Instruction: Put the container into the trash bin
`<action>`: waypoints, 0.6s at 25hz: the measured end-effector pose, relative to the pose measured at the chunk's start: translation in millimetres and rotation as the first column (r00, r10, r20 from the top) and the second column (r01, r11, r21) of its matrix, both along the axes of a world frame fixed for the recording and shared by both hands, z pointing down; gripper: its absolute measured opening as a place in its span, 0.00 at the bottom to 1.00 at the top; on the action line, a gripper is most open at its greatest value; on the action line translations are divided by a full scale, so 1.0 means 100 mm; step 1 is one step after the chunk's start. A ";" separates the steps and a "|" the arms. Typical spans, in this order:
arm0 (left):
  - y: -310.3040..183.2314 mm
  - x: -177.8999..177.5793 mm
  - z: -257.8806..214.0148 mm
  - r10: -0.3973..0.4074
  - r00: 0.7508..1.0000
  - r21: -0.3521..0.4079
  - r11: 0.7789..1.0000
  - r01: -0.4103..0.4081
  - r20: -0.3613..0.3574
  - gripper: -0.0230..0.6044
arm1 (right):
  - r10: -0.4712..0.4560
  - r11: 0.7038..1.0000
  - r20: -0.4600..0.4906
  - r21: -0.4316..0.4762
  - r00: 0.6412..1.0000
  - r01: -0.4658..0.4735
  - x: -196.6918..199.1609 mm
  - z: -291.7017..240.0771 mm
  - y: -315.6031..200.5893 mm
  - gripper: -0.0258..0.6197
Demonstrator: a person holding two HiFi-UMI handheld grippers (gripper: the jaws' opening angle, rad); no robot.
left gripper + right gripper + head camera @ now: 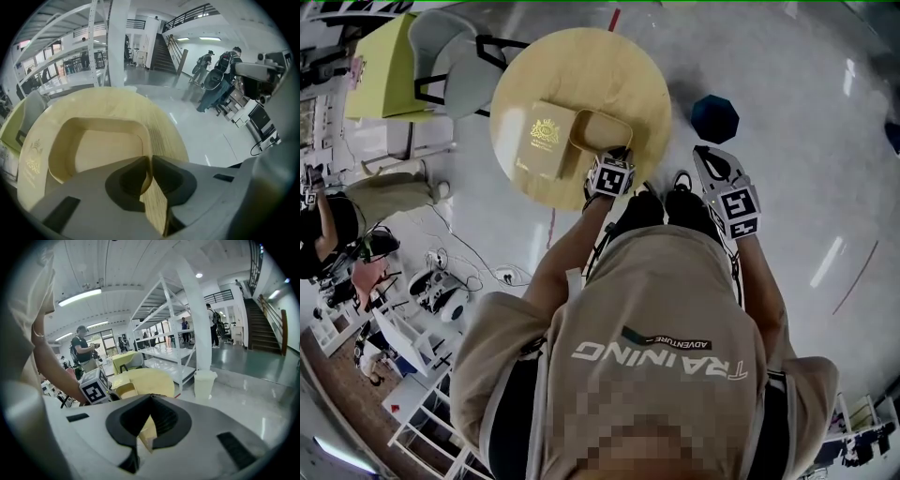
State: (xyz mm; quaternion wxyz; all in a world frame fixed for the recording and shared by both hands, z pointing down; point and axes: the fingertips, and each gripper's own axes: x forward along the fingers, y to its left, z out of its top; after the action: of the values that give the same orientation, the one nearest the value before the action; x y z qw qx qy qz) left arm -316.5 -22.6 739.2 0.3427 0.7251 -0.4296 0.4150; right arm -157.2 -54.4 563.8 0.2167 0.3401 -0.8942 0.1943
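Left gripper [148, 164]: my jaws nearly closed, pinching thin near wall of container [103, 150], at table [166, 136] edge closest to me. Squeeze firm, lift straight up off table, keep flat. Right gripper [150, 397]: off table, jaws together, empty. Trash bin [205, 383]: on floor beside table.

The person's shirt [675, 291] reads "TRAINING" and, smaller, "ADVENTURE".

The container [572, 139] is a tan clamshell box lying open and empty at the upper centre of the head view, on the round table [628, 75], its gold-crested lid flat to the left. The trash bin [205, 383], seemingly a pale tub, stands upright on the floor, right of centre in the right gripper view.
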 end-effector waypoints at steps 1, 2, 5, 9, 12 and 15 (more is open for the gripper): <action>0.00 0.00 -0.01 0.005 1.000 -0.007 1.000 -0.005 0.004 0.12 | -0.002 1.000 -0.002 -0.002 1.000 0.002 0.02 0.01 0.00 0.04; 0.00 0.01 -0.03 0.009 1.000 -0.009 1.000 -0.009 0.006 0.11 | -0.006 1.000 -0.006 -0.004 1.000 0.006 0.03 0.02 0.01 0.04; 0.00 0.06 -0.15 0.018 1.000 0.019 1.000 -0.018 -0.008 0.09 | -0.021 1.000 -0.015 -0.010 1.000 0.021 0.05 0.04 0.06 0.04; 0.04 0.17 -0.47 0.025 0.998 0.064 0.998 -0.021 -0.064 0.08 | -0.023 1.000 -0.026 -0.009 0.999 0.023 0.04 0.04 0.14 0.04; 0.07 0.20 -0.74 0.034 0.995 0.105 0.994 -0.024 -0.092 0.08 | -0.017 1.000 -0.016 0.005 1.000 0.017 -0.03 -0.01 0.19 0.04; 0.09 0.14 -0.92 0.024 0.991 0.141 0.990 -0.005 -0.133 0.07 | -0.023 0.999 -0.013 0.032 1.000 0.023 -0.13 -0.11 0.22 0.04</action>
State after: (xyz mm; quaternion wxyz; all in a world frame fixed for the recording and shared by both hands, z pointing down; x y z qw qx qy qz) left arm -302.3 -13.4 646.9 0.3162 0.7767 -0.4284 0.3364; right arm -170.6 -32.4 553.2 0.2193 0.3345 -0.8996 0.1754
